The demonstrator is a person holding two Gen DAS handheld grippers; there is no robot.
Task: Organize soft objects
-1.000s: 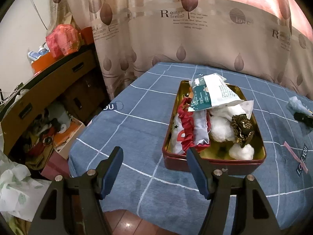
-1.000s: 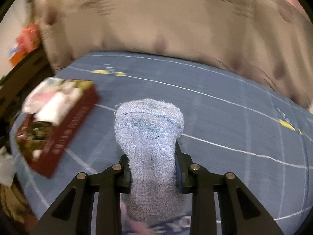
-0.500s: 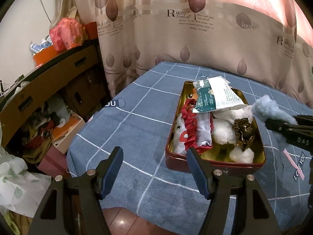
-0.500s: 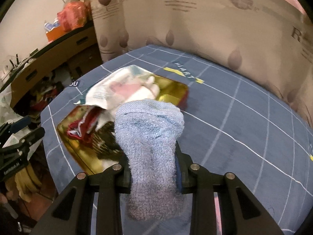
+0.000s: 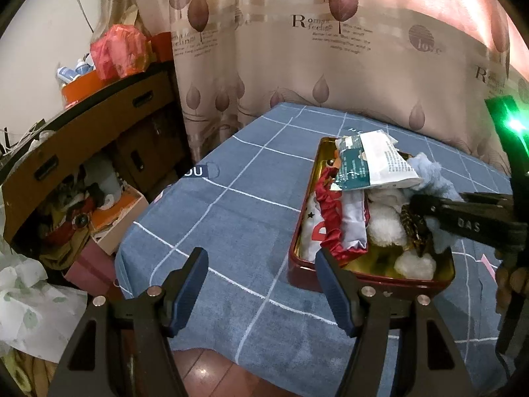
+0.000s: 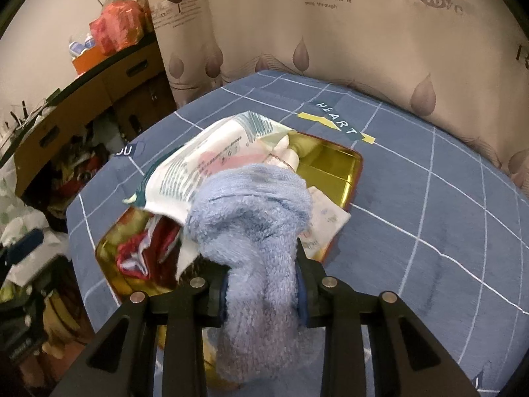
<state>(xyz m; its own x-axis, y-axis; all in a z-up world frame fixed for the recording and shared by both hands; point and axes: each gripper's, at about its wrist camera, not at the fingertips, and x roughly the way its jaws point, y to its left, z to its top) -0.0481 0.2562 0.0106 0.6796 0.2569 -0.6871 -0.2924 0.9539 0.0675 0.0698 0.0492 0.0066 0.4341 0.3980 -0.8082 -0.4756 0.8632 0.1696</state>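
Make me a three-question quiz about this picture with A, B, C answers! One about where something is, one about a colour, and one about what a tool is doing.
1. Where is the fluffy sock?
A. Over the tin
B. On the floor
C. On the shelf

2. What colour is the inside of the tin?
A. Green
B. Gold
C. Black

3. What is the left tool doing?
A. Squeezing a cotton ball
B. Holding the tin
C. Open, holding nothing

Answers:
1. A, the right tool grips the sock above the tin's contents.
2. B, the tin's floor shines gold, with a red outside.
3. C, its fingers stand apart with only tablecloth between them.
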